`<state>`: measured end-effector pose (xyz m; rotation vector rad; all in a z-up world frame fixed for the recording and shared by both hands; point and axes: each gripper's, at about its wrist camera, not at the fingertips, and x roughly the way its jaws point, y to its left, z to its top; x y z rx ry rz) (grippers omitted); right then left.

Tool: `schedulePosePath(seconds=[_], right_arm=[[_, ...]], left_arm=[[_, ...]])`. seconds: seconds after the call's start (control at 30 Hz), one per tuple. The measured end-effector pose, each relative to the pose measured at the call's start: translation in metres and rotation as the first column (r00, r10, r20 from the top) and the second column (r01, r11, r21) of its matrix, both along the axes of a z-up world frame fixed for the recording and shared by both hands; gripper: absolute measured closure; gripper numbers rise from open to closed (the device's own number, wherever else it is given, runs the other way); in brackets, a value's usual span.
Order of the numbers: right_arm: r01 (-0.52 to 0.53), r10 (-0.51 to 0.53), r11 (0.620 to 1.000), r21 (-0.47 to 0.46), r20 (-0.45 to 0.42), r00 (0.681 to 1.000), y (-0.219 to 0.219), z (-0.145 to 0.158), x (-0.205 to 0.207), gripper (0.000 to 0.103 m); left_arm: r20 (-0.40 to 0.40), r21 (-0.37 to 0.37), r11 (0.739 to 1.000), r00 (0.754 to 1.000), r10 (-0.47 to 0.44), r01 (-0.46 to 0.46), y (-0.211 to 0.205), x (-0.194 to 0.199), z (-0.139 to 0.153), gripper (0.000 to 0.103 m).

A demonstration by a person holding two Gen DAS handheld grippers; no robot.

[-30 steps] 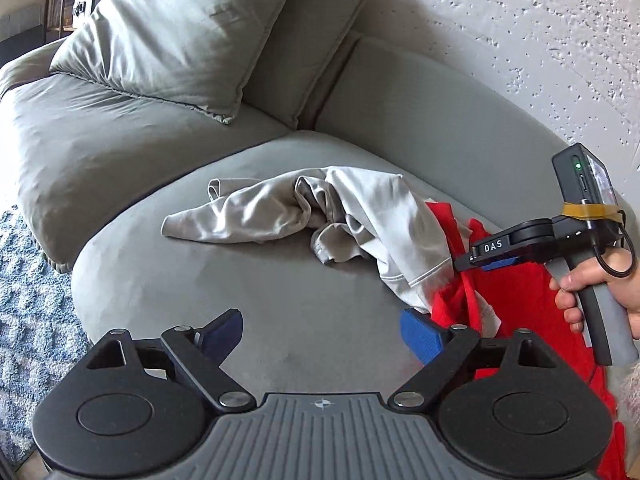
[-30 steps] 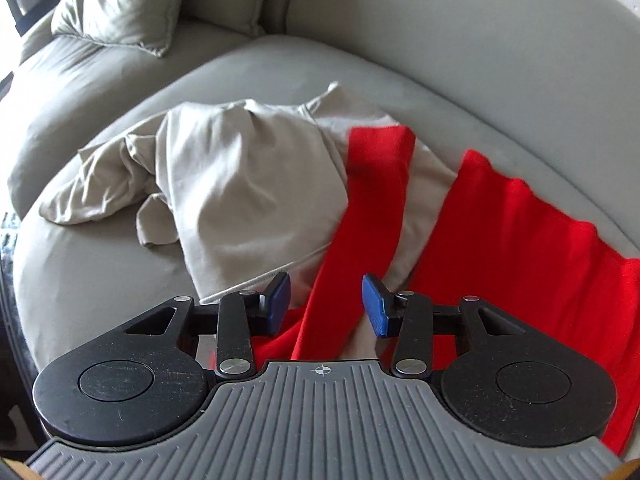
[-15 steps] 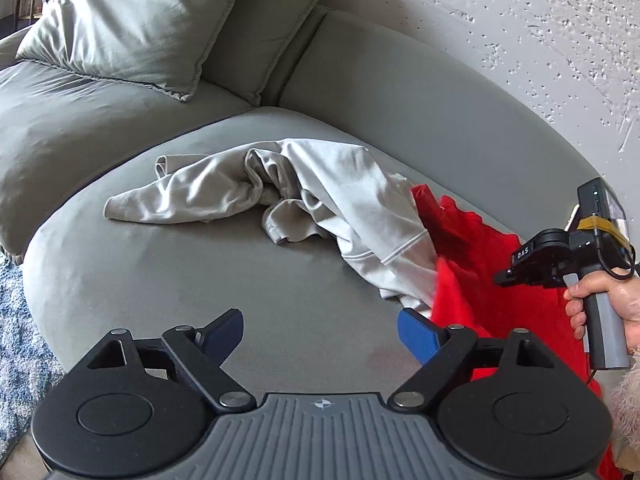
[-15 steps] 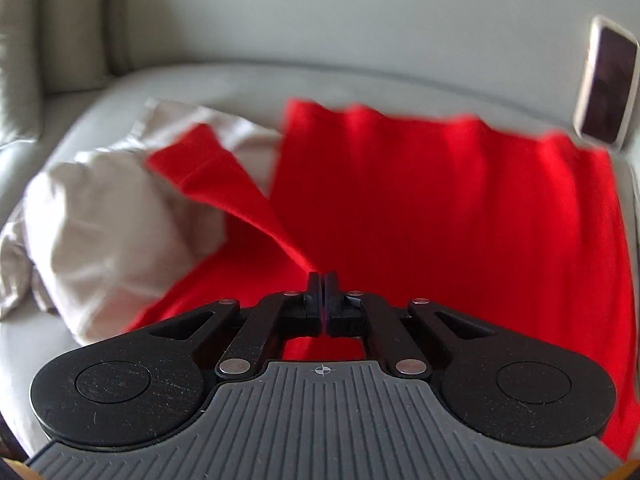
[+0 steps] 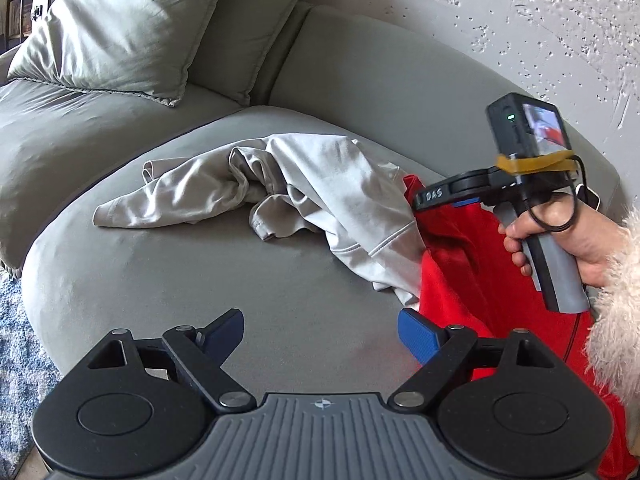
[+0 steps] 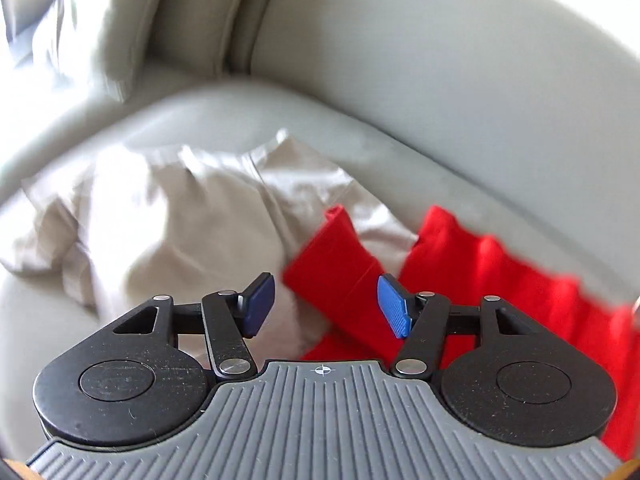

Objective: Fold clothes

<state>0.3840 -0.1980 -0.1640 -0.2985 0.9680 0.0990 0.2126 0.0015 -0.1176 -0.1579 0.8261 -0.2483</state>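
Both tools gape empty – left tool (image 5: 320, 330), right tool (image 6: 326, 306) – beige garment (image 5: 320, 188) overlapping red garment (image 6: 500, 272).

Grey curved sofa (image 5: 168, 288) with a pillow (image 5: 120, 28), textured white wall (image 5: 500, 12), blue rug (image 5: 16, 360).

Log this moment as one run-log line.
left gripper open, empty | right gripper open over red garment | grey garment crumpled on sofa

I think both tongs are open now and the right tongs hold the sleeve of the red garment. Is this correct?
Not quite. In the right wrist view the right tongs are open over the red garment and hold nothing. The left tongs are open too, as the left wrist view shows.
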Motion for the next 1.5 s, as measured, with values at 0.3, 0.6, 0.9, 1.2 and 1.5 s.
schedulePosePath(seconds=[0.3,0.6,0.9,1.2,1.5], right_arm=[[-0.188,0.204,0.932,-0.31,0.018,0.979,0.024,-0.043,-0.005,0.061],[-0.03,-0.012,0.975,0.221,0.185,0.983,-0.045,0.062,-0.045,0.1],[-0.28,0.083,0.835,0.473,0.395,0.915,-0.073,0.187,-0.187,0.1],[-0.583,0.288,0.636,0.506,0.545,0.788,-0.064,0.245,-0.291,0.1],[-0.618,0.346,0.497,0.609,0.514,0.785,-0.061,0.223,-0.317,0.1]], left_arm=[[-0.04,-0.006,1.0,0.999,0.026,-0.026,-0.001,0.004,-0.011,0.019],[0.027,-0.025,0.999,0.999,0.04,-0.04,0.007,-0.012,0.016,0.02],[0.286,-0.196,0.974,0.957,-0.051,0.11,0.018,-0.057,0.09,0.02],[0.443,-0.435,0.823,0.883,-0.158,0.365,0.057,-0.069,0.135,0.012],[0.384,-0.636,0.567,0.852,-0.356,0.524,0.053,-0.043,0.128,0.01]])
